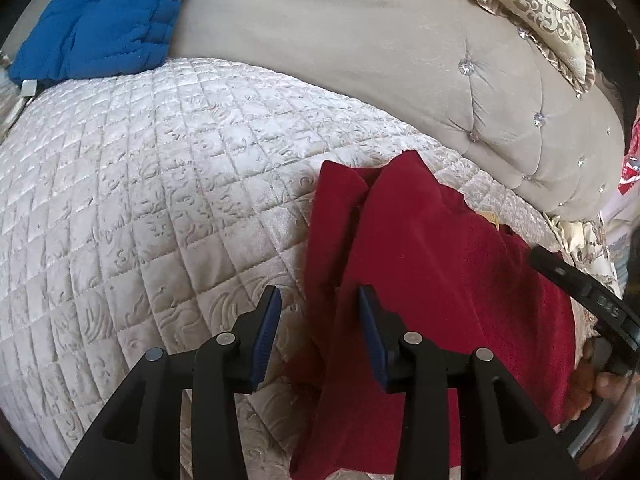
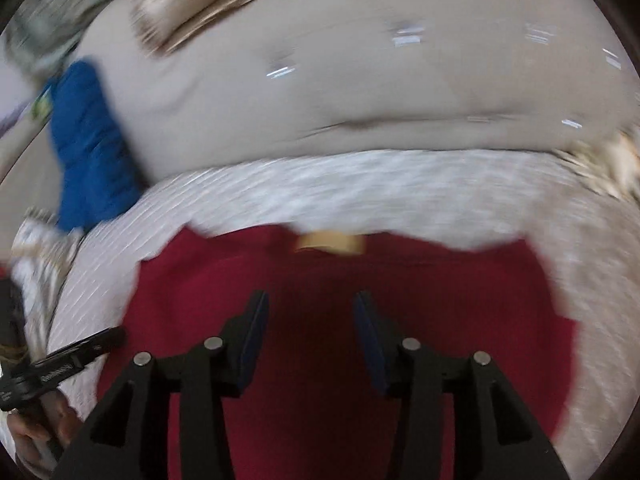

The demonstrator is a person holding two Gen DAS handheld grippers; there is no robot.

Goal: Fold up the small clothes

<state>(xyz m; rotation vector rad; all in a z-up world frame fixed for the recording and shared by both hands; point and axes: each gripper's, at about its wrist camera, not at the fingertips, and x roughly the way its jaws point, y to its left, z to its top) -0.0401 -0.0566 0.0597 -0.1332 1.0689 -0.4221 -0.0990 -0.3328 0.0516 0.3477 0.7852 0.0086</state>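
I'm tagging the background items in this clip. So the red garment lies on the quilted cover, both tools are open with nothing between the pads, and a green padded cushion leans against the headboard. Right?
One thing is off: the padded cushion is blue, not green, as the left wrist view shows. The rest holds: the red garment lies on the quilted cover, and the left tool and right tool are open with nothing between the pads.

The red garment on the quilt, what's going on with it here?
A person with a gripper in each hand is folding a red garment on a quilted cover. It lies partly folded. The left gripper sits over its left edge, the right gripper over its middle; both stand open, gripping nothing. The right wrist view is blurred.
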